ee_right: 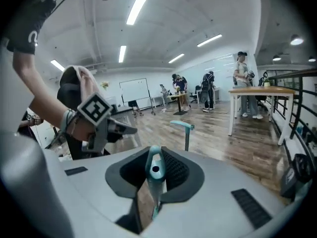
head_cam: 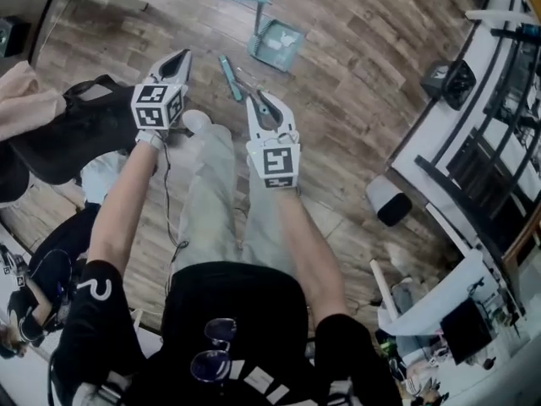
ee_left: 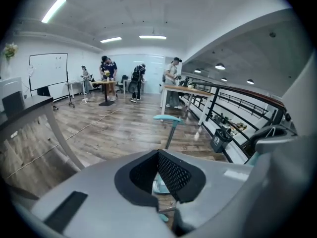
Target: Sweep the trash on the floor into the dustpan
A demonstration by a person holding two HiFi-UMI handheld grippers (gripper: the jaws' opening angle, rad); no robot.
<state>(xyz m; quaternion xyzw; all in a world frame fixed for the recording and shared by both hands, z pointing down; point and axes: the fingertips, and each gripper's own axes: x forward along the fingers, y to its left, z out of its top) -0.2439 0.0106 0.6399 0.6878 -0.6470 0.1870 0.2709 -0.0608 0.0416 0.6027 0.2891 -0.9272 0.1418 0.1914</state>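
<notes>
A teal dustpan with a long upright handle stands on the wood floor ahead, and a pale scrap lies in its pan. In the left gripper view the dustpan shows through the gap between the jaws. My right gripper is shut on the teal broom handle, whose end has a round hole. The broom's head points at the floor short of the pan. My left gripper is raised to the left of the broom, shut, with nothing between its pads.
A black bag lies on the floor at the left. A black-railed white ledge, a small black bin and a white-and-black cylinder line the right. People stand at tables far off.
</notes>
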